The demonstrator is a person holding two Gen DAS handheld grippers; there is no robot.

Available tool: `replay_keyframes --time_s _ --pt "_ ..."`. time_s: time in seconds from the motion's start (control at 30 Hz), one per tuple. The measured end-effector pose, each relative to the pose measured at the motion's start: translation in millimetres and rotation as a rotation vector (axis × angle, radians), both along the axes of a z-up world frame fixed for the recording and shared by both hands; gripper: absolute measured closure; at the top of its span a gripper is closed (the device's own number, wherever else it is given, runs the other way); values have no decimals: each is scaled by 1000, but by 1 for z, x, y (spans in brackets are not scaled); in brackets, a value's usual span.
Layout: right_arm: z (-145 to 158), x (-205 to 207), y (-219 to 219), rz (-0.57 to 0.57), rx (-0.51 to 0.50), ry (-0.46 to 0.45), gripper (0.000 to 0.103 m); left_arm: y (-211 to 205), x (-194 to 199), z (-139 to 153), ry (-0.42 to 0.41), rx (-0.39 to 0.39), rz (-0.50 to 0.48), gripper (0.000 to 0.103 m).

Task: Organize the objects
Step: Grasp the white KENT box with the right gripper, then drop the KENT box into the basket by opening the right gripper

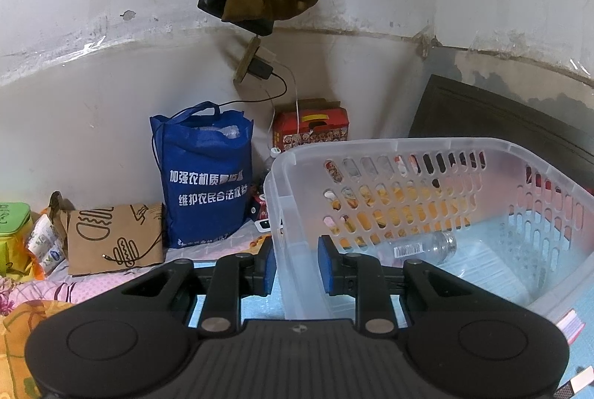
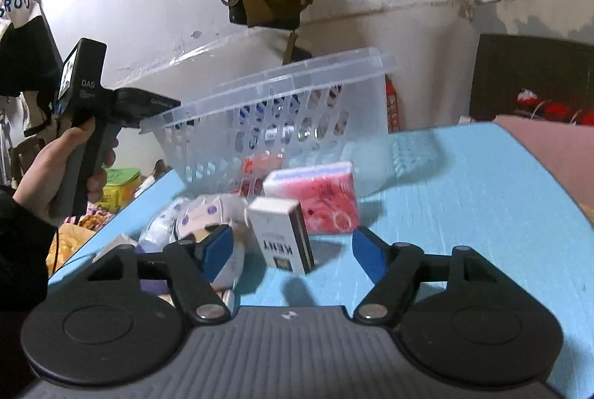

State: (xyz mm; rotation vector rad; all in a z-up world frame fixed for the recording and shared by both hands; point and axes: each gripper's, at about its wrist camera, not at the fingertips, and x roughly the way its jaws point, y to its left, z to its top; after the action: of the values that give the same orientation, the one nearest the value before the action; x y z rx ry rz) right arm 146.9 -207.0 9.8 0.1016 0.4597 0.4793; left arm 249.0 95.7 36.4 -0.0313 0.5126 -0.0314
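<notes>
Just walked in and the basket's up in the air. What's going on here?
The left gripper is clamped on the wall of the clear plastic basket, holding it tilted above the blue table. A water bottle lies inside. The right gripper hangs open over a Kent cigarette pack, beside a red tissue pack.

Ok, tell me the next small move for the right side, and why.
Probably ease the right hand-held gripper forward and close on the Kent box: it stands between the open fingers, while the left hand-held gripper holds the basket tilted.
</notes>
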Motion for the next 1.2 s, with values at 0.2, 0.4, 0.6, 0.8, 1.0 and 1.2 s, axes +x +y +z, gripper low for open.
replay_keyframes --time_s 0.2,0.4,0.6,0.8,1.0,1.2 --pt "-1 5 16 -13 -57 -37 30 3 -2 1 -20 6 17 70" --pt "-4 8 25 -11 -100 -36 56 4 -1 1 -22 4 15 66" --pt "-3 4 24 -15 -110 -46 62 4 -1 1 -23 3 12 64" --pt "6 -3 15 -33 -93 -71 62 3 -2 1 -23 2 12 64" --pt "27 -13 -7 -21 -25 -107 62 3 -1 1 -22 -2 11 64" --pt "68 -10 -20 -8 16 -148 62 3 -1 1 -21 -2 9 64"
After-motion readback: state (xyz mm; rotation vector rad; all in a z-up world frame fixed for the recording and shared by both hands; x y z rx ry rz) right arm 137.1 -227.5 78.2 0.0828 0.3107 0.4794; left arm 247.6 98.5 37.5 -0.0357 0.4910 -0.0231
